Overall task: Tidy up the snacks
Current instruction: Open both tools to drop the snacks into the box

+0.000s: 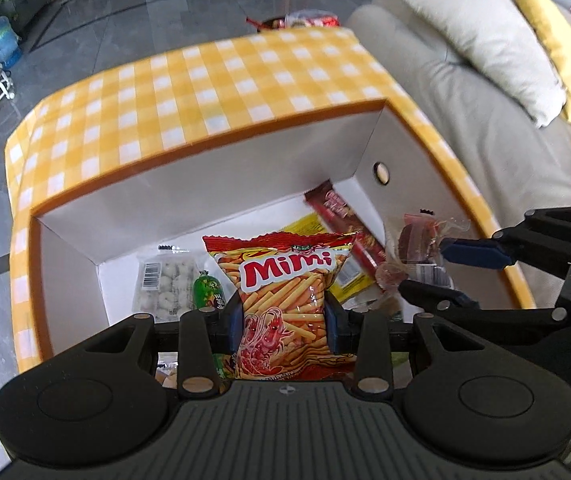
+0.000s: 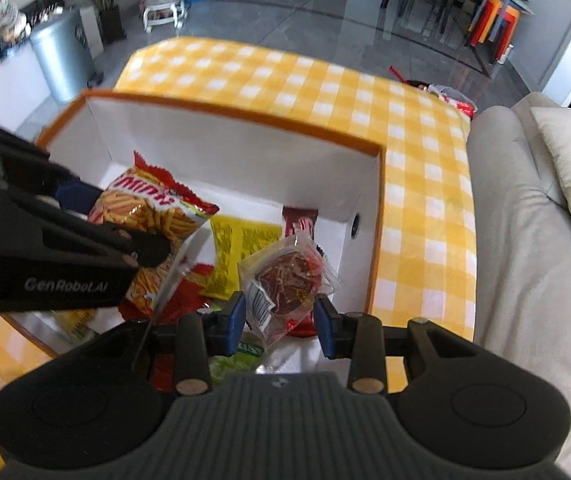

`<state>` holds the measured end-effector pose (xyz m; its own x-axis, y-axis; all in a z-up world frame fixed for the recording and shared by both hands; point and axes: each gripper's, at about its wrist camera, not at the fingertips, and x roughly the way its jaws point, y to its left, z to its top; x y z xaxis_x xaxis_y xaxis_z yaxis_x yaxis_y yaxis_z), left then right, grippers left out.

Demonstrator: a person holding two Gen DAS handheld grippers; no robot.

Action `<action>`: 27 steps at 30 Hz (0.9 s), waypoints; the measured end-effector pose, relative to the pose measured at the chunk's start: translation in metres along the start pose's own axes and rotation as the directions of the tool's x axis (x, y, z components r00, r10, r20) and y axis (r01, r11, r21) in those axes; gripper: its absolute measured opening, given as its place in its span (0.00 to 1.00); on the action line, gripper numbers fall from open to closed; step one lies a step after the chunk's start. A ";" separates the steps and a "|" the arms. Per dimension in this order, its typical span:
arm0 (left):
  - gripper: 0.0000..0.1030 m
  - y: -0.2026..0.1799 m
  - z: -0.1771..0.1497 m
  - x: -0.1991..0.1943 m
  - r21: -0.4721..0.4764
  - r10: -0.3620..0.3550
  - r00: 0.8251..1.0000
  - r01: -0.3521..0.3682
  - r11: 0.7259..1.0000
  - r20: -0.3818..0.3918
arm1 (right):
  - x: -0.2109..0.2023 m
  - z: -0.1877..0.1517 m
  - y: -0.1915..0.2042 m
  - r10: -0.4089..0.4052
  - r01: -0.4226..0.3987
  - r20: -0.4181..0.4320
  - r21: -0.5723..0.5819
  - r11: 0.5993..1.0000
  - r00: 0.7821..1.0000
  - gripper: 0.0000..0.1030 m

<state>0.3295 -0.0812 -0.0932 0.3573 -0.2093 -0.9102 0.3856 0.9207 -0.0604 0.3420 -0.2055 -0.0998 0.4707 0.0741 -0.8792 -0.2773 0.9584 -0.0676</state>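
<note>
Left tool (image 1: 285, 312): clamped on chip bag (image 1: 281, 300), held over box (image 1: 205, 184). Right tool (image 2: 279, 316): clamped on clear packet (image 2: 289, 280), likewise above box on checked surface (image 2: 425, 184). Risk: tools crowded, bags might collide, slip outside

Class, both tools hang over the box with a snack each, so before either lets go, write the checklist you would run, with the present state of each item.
1. Left tool shut on the Mimi bag: ok.
2. Right tool shut on the clear packet: ok.
3. Both snacks above the box opening, inside its rim: ok.
4. Bare floor in the box for landing: ok, at the far wall.
5. Tools apart from each other: cannot tell; they are close.
6. Height above snacks already inside: cannot tell.
</note>
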 end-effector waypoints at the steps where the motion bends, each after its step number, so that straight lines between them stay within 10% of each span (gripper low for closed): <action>1: 0.41 0.001 0.001 0.005 0.001 0.000 1.000 0.000 1.000 -0.010 | 0.005 0.000 0.000 -0.004 0.004 -0.007 -0.011 1.000 1.000 0.33; 19: 0.46 0.010 0.003 0.034 -0.008 0.000 0.998 0.000 1.000 -0.066 | 0.037 0.007 0.013 -0.030 0.023 -0.043 -0.149 0.989 0.999 0.36; 27: 0.77 0.017 -0.002 0.001 -0.019 0.031 0.999 -0.031 0.999 0.024 | 0.018 0.008 0.018 -0.022 0.020 -0.017 -0.134 0.991 1.000 0.71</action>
<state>0.3348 -0.0656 -0.0961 0.3896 -0.1883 -0.9015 0.3584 0.9327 -0.0399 0.3526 -0.1846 -0.1129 0.4627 0.0480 -0.8852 -0.3779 0.9139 -0.1480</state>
